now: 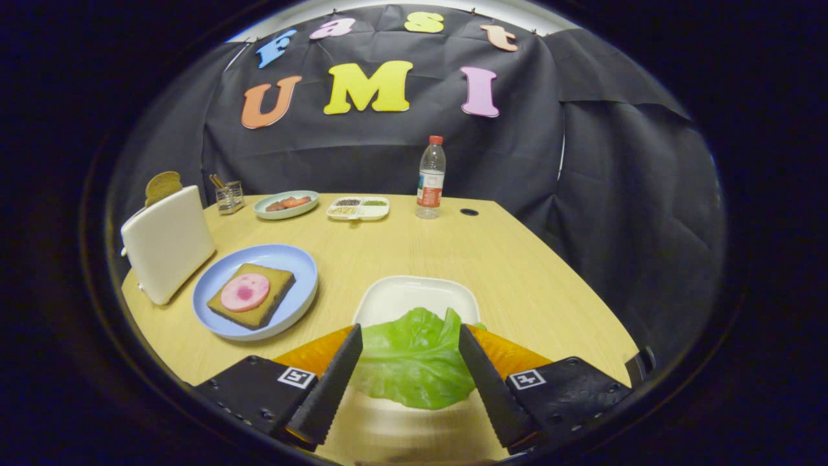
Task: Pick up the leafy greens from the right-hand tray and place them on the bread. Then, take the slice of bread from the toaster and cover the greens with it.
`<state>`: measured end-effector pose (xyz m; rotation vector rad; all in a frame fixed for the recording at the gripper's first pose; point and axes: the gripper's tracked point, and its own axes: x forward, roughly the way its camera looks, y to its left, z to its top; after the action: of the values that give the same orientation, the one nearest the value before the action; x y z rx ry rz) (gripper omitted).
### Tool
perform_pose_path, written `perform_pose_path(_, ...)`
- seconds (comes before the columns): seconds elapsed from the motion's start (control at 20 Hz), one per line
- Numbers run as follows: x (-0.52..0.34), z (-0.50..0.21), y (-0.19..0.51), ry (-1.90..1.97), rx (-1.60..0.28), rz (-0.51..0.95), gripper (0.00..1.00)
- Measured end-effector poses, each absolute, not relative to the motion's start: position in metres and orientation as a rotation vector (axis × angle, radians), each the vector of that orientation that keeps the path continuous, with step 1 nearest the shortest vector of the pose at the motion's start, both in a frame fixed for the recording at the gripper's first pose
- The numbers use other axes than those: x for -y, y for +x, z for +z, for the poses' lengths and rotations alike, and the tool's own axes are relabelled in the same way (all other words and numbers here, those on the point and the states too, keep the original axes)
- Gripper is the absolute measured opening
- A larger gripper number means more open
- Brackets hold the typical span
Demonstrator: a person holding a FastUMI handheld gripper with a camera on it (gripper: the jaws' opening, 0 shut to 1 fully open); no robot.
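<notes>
Above the white tray [414, 294], the gripper [410, 336] pinches the leafy greens [414, 362] between both fingers

Table [504, 272]: light wood top, black cloth wall behind.
Bottle [430, 177]: clear plastic, red cap, upright near the far edge.
Divided dish [358, 208]: white, three compartments of small bits, left of the bottle.
Small plate [286, 204]: pale green, reddish pieces on it.
Glass holder [229, 196]: clear, sticks inside, beside the small plate.
</notes>
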<state>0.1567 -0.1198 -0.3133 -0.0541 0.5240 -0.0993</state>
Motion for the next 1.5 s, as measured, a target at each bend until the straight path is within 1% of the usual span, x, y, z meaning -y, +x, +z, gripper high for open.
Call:
perform_pose_path(0.05, 0.12, -0.319, 0.153, -0.066, -0.527, -0.105, 0.93)
perform_pose_path(0.25, 0.118, -0.346, 0.144, -0.045, -0.586, -0.099, 0.94)
perform_pose_path(0.35, 0.114, -0.362, 0.139, 0.007, -0.642, -0.087, 0.95)
perform_pose_path(0.4, 0.112, -0.362, 0.141, 0.053, -0.636, -0.083, 0.95)
perform_pose_path(0.55, 0.114, -0.363, 0.145, 0.072, -0.643, -0.091, 0.78)
perform_pose_path(0.8, 0.111, -0.365, 0.149, 0.125, -0.636, -0.099, 0.16)
perform_pose_path(0.9, 0.113, -0.358, 0.141, 0.158, -0.616, -0.118, 0.01)
perform_pose_path(1.05, 0.11, -0.341, 0.137, 0.186, -0.565, -0.133, 0.01)
perform_pose_path(1.2, 0.093, -0.309, 0.139, 0.179, -0.501, -0.109, 0.0)
perform_pose_path(1.5, 0.026, -0.264, 0.162, 0.165, -0.425, -0.027, 0.0)
